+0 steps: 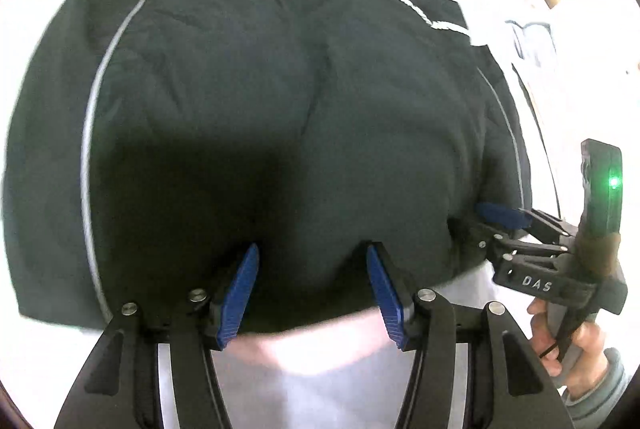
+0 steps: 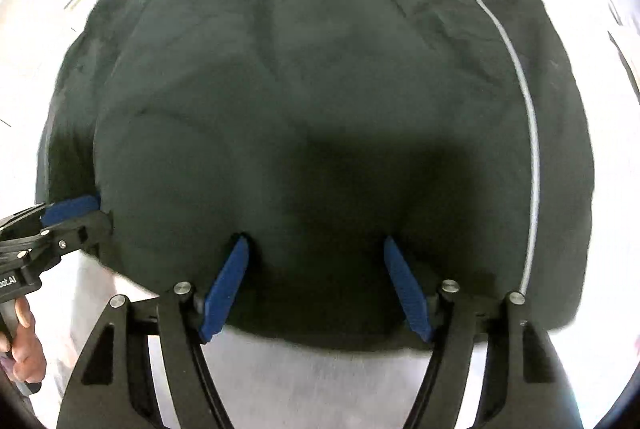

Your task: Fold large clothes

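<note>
jacket [image 1: 280, 89]: lying dark, soft and limp, likely slippery; taking best at near hem. left gripper [image 1: 312, 293] and right gripper [image 2: 316, 289] both standing apart, clamping nothing.

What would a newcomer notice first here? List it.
A big black jacket with grey piping and white lettering fills both views, spread on a white surface. The left hand-held gripper and right hand-held gripper reach over its near edge, blue pads standing apart with fabric between them.
</note>
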A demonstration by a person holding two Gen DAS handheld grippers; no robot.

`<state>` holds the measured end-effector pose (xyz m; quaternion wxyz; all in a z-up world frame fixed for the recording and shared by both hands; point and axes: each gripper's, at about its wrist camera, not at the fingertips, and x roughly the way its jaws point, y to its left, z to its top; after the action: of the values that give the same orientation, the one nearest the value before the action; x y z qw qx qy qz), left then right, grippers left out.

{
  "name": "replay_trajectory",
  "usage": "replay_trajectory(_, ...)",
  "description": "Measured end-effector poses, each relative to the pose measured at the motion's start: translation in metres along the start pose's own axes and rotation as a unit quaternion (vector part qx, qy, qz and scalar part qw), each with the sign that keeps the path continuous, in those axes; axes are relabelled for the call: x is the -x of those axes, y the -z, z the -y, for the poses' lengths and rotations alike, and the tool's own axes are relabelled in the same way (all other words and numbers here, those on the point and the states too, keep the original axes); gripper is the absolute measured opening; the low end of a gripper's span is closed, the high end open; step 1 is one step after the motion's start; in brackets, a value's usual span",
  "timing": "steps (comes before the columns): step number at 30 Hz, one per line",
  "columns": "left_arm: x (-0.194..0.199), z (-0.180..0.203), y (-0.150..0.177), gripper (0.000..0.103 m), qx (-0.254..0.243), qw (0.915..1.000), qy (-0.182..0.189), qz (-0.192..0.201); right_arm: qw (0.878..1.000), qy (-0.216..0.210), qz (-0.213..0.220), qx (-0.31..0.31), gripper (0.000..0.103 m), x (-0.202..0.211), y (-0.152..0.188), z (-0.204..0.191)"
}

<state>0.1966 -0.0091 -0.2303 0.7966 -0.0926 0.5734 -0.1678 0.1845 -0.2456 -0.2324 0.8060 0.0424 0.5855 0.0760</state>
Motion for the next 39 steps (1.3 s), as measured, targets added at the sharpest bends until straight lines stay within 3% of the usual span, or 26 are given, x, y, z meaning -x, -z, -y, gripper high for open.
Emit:
replay_trajectory(5,0.043,-0.012,0.021,0.057,0.031,0.9990,0.024,0.021,0.999,-0.043,0.003,-0.025,0.075,0.038,0.043,0.012)
replay_trajectory(7,0.065,-0.023,0.020,0.057,0.048,0.9978,0.014,0.043,0.999,-0.022,0.014,-0.021,0.075,0.055,0.050,0.021)
replay_trajectory(10,0.086,-0.042,0.016,0.058,0.051,0.9958,-0.033,0.069,0.999,0.022,0.033,-0.018,0.075,0.069,0.050,0.034)
replay_trajectory(14,0.116,-0.087,-0.005,0.058,0.079,0.9912,-0.053,0.092,0.997,0.023,0.048,-0.060,0.081,0.085,0.026,0.080)
replay_trajectory(17,0.132,-0.122,-0.022,0.058,0.112,0.9866,-0.032,0.114,0.993,0.013,0.057,-0.104,0.081,0.080,-0.016,0.104)
replay_trajectory(23,0.087,-0.168,-0.072,0.058,0.170,0.9812,0.026,0.087,0.991,0.022,0.050,-0.120,0.081,0.067,-0.056,0.151)
replay_trajectory(30,0.033,-0.193,-0.085,0.058,0.191,0.9773,0.079,0.045,0.992,-0.013,0.015,-0.125,0.081,0.019,-0.075,0.166)
replay_trajectory(34,0.005,-0.207,-0.085,0.059,0.218,0.9657,0.138,0.029,0.988,-0.069,-0.001,-0.139,0.083,-0.001,-0.078,0.179)
replay_trajectory(36,-0.004,-0.214,-0.085,0.066,0.233,0.9587,0.161,0.027,0.983,-0.103,-0.009,-0.149,0.086,-0.012,-0.079,0.187)
replay_trajectory(39,-0.016,-0.222,-0.086,0.070,0.253,0.9464,0.199,0.023,0.976,-0.147,-0.030,-0.158,0.089,-0.030,-0.082,0.193)
